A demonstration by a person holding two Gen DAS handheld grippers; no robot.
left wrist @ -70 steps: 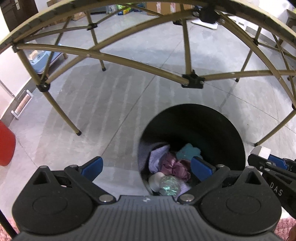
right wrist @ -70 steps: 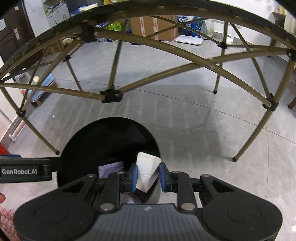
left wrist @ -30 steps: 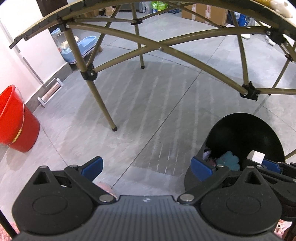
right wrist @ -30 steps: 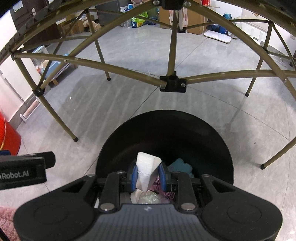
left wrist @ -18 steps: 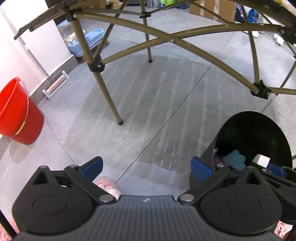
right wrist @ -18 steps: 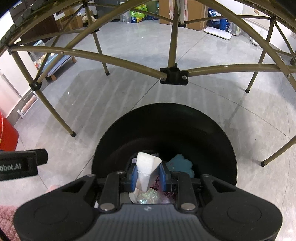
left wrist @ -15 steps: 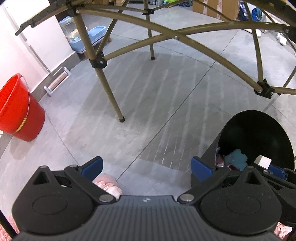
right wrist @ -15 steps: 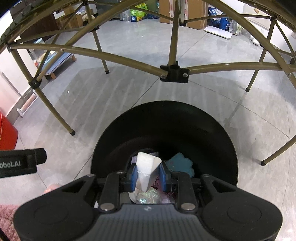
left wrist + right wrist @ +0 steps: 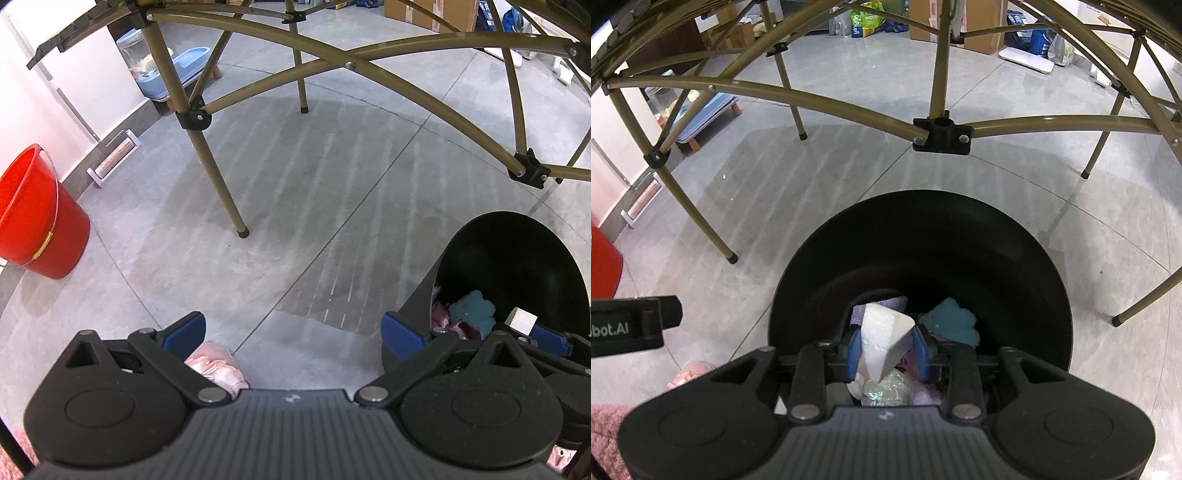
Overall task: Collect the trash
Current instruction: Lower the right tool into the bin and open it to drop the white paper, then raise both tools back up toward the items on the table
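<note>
- The right gripper hangs over the black bin, its fingers opening, a white foam chunk between them.
- The left gripper is spread wide and empty above the floor, left of the bin.

red bucket — cropped, bin bottom — hidden

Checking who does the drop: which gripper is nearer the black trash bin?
Right. The right gripper hangs over the black trash bin's mouth, jaws opening with the white foam chunk between them. The left gripper, open and empty, is over bare floor beside the bin.
</note>
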